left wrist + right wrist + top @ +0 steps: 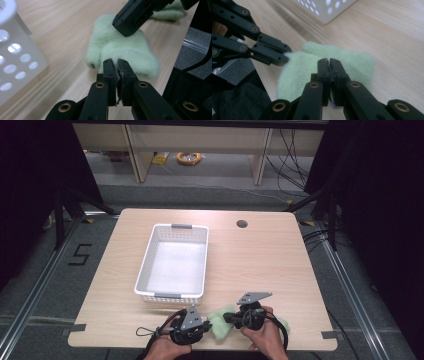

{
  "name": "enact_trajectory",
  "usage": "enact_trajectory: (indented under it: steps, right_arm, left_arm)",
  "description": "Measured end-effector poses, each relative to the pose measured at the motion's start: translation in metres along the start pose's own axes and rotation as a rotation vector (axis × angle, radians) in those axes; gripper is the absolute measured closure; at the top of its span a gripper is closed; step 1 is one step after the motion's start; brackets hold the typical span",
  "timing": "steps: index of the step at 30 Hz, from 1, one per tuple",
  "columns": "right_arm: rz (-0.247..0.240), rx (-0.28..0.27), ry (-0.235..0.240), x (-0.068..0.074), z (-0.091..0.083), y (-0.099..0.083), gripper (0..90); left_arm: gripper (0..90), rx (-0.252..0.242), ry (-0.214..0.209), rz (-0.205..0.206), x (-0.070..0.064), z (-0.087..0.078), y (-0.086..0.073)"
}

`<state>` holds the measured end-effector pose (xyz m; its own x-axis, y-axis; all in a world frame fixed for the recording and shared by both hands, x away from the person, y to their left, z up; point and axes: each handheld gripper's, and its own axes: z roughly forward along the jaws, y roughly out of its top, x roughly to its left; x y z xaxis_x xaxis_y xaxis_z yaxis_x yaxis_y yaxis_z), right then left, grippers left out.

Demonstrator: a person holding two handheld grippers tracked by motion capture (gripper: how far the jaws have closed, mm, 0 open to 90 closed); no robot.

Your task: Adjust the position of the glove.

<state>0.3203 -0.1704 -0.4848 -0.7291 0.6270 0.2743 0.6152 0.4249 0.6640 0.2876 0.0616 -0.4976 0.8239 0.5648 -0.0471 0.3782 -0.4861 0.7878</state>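
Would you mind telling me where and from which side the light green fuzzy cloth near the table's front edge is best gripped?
Probably by its outer edges, coming in low from each side. The green cloth lies soft and folded flat on the table, so its thin rims offer the only pinchable fold. The left gripper and right gripper are already shut at opposite edges, beside the white basket.

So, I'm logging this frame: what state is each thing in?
Pale green fluffy cloth: crumpled at the table's near edge, between the grippers.
White perforated plastic basket: upright, empty.
Left gripper: jaws closed, tips at the cloth.
Right gripper: jaws closed, over the cloth.
Light wooden table: bare elsewhere.
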Motion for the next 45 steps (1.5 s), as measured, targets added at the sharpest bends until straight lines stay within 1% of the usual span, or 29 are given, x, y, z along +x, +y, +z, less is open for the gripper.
enact_trajectory:
  steps: [1,2,3,6,7,8,9,10,11,12,16,20,21,22,23,24,25,26,28,30,33,35,39,40,41,42,43,44,45]
  right_arm:
    - [0.001,-0.008,-0.005,0.002,-0.002,0.0,87.9]
    - [0.018,-0.002,-0.014,0.005,-0.004,-0.001,87.9]
    - [0.005,-0.009,-0.015,0.007,-0.005,-0.002,87.9]
    - [0.005,-0.014,0.001,0.012,-0.007,-0.009,87.9]
    - [0.005,-0.009,-0.011,0.014,-0.008,-0.011,87.9]
    - [0.0,-0.009,-0.018,0.015,-0.009,-0.012,87.9]
    - [-0.007,-0.008,-0.021,0.017,-0.009,-0.013,87.9]
    - [-0.018,-0.007,-0.027,0.018,-0.009,-0.014,88.0]
    - [-0.034,0.001,-0.037,0.019,-0.008,-0.014,87.9]
    - [-0.023,0.005,-0.04,0.02,-0.007,-0.014,88.0]
    - [-0.002,-0.007,-0.04,0.019,-0.009,-0.014,88.0]
    - [-0.01,-0.005,-0.054,0.014,-0.008,-0.014,87.8]
    - [-0.011,0.0,-0.056,0.014,-0.007,-0.015,87.8]
    - [-0.008,-0.016,-0.061,0.013,-0.004,-0.016,87.6]
    - [-0.02,0.007,-0.061,0.012,-0.004,-0.016,86.6]
    - [-0.002,0.024,-0.065,0.012,-0.003,-0.017,84.7]
    - [-0.013,0.034,-0.065,0.01,-0.003,-0.017,84.2]
    - [-0.002,0.008,-0.066,0.01,-0.001,-0.019,82.9]
    - [0.017,0.027,-0.069,0.009,-0.002,-0.019,74.2]
    - [0.02,0.023,-0.072,0.008,-0.003,-0.019,69.1]
    - [0.014,0.011,-0.076,0.009,-0.013,-0.015,63.6]
    - [0.0,-0.017,-0.081,0.005,-0.023,-0.013,59.6]
    - [0.024,-0.059,-0.149,-0.012,-0.045,-0.016,56.7]
    - [0.015,-0.042,-0.156,-0.015,-0.049,-0.016,56.7]
    - [0.015,-0.042,-0.178,-0.017,-0.053,-0.017,56.6]
    - [-0.009,-0.022,-0.212,-0.021,-0.059,-0.019,56.3]
    - [-0.009,-0.022,-0.212,-0.021,-0.059,-0.019,56.3]
    - [-0.013,-0.013,-0.222,-0.023,-0.062,-0.019,56.4]
    - [-0.009,-0.013,-0.228,-0.024,-0.064,-0.02,56.4]
  left_arm:
    - [85.9,-0.01,0.001,0.007,0.002,-0.001,0.002]
    - [85.9,-0.024,0.002,-0.012,0.002,-0.001,0.002]
    - [86.0,-0.017,0.007,0.007,0.005,-0.002,0.003]
    - [86.2,-0.023,0.011,-0.004,0.008,0.0,0.003]
    - [86.2,-0.017,0.008,-0.006,0.008,0.001,0.003]
    - [86.2,-0.009,0.017,0.012,0.01,0.002,0.003]
    - [86.2,-0.026,0.011,-0.023,0.007,0.004,0.003]
    - [86.2,-0.021,0.013,0.012,0.009,0.004,0.004]
    - [86.2,-0.028,0.008,-0.012,0.008,0.005,0.005]
    - [86.2,-0.034,0.013,0.003,0.009,0.006,0.006]
    - [86.1,-0.034,0.024,-0.009,0.013,0.006,0.007]
    - [85.4,-0.02,0.015,-0.03,0.016,0.014,0.004]
    - [85.4,-0.004,0.023,-0.005,0.017,0.015,0.003]
    - [85.3,-0.003,0.025,-0.009,0.016,0.018,0.002]
    - [85.3,0.002,0.027,-0.014,0.015,0.019,0.001]
    - [85.3,0.008,0.029,0.004,0.016,0.019,0.001]
    - [85.1,-0.008,0.014,-0.036,0.015,0.02,0.0]
    - [85.0,0.001,0.02,-0.006,0.017,0.019,0.001]
    - [84.4,0.005,0.015,-0.026,0.018,0.019,0.0]
    - [82.9,0.023,0.022,0.002,0.02,0.018,-0.001]
    - [78.4,0.019,0.02,-0.018,0.018,0.015,-0.002]
    - [70.9,0.018,0.026,-0.026,0.017,0.011,-0.003]
    - [65.1,0.002,0.022,-0.033,0.014,0.0,-0.004]
    - [64.3,0.005,0.03,0.001,0.015,-0.002,-0.004]
    - [63.3,0.012,0.039,0.001,0.015,-0.003,-0.004]
    - [60.3,0.011,0.023,-0.015,0.014,-0.006,-0.003]
    - [58.8,0.011,0.023,-0.015,0.014,-0.006,-0.003]
    - [58.8,-0.002,0.023,-0.044,0.012,-0.006,-0.003]
    - [58.5,0.006,0.024,-0.016,0.013,-0.008,-0.003]
